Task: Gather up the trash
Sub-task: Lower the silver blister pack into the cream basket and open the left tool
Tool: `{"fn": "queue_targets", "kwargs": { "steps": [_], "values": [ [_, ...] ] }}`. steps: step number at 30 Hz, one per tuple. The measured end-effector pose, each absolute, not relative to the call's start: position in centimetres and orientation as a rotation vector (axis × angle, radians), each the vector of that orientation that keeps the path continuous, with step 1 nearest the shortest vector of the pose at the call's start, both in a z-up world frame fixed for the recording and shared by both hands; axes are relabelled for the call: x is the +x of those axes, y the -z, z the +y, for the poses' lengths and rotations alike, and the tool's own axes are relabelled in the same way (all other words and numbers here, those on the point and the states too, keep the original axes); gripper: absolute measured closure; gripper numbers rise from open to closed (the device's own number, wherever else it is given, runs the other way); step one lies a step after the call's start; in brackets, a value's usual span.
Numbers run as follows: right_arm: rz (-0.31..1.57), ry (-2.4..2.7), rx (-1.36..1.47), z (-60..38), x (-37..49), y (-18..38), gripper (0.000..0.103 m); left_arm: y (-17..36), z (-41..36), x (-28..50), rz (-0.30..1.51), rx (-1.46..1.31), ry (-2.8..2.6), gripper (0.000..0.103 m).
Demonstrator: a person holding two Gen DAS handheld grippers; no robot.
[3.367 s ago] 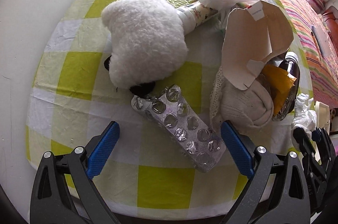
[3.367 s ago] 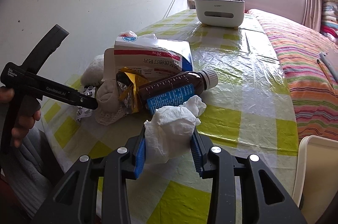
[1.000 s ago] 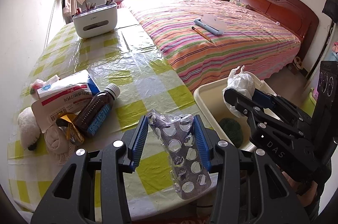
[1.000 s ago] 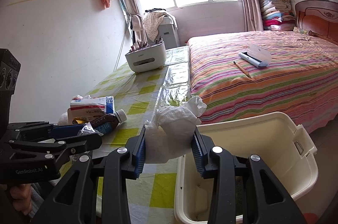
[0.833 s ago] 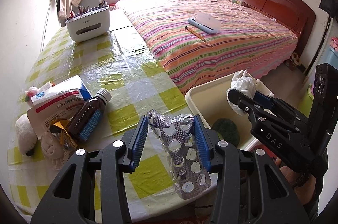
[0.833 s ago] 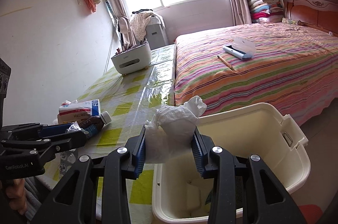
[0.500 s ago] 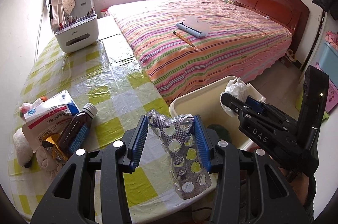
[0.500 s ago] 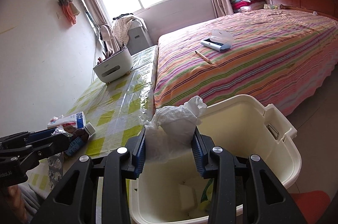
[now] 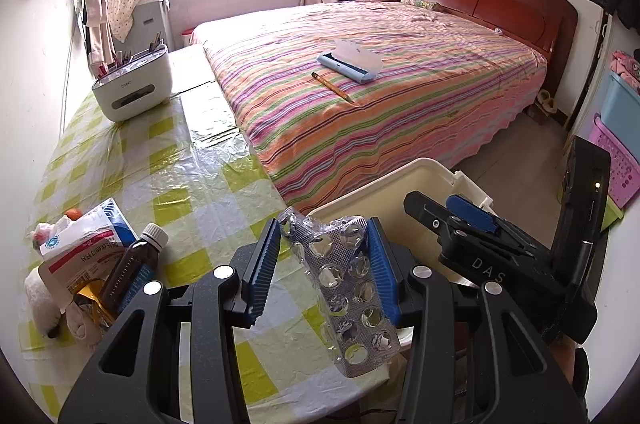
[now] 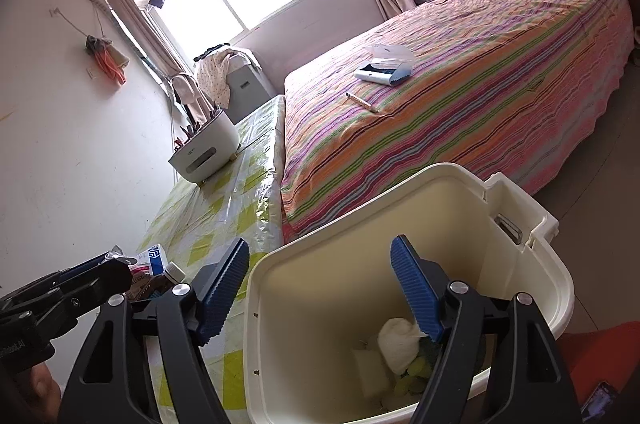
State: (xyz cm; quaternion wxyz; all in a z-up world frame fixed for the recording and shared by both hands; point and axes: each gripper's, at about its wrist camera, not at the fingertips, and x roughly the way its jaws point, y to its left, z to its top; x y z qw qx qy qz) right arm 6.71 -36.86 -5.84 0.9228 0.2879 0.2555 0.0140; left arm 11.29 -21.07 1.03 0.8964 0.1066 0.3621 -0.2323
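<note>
My left gripper (image 9: 326, 244) is shut on a silver blister pack (image 9: 348, 288), which hangs down between its blue pads above the table edge beside the cream bin (image 9: 384, 191). My right gripper (image 10: 320, 284) hovers over that cream bin (image 10: 532, 264), its jaws opening with nothing between them. The white crumpled tissue (image 10: 398, 342) lies on the bin's floor with other scraps. In the left wrist view the right gripper (image 9: 452, 212) shows as a black tool over the bin. A brown medicine bottle (image 9: 132, 272) and a medicine box (image 9: 86, 244) lie on the checked table (image 9: 192, 183).
A white plush toy (image 9: 38, 298) and a knitted item sit by the bottle at the table's left end. A white organiser (image 9: 130, 83) stands at the far end. The striped bed (image 9: 380, 95) runs along the table, with a case and a pencil on it.
The right gripper's jaws spread and the tissue dropped into the bin. That gripper rolled and shifted over the bin. The left gripper carried the blister pack closer to the bin.
</note>
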Motion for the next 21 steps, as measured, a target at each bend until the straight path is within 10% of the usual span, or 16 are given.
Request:
{"fn": "queue_targets", "kwargs": {
  "steps": [21],
  "values": [
    [0.165,0.237,0.704,-41.5,-0.3,2.9,0.031,1.8,-28.1,14.8,0.811,0.272,0.506,0.059]
  ]
}}
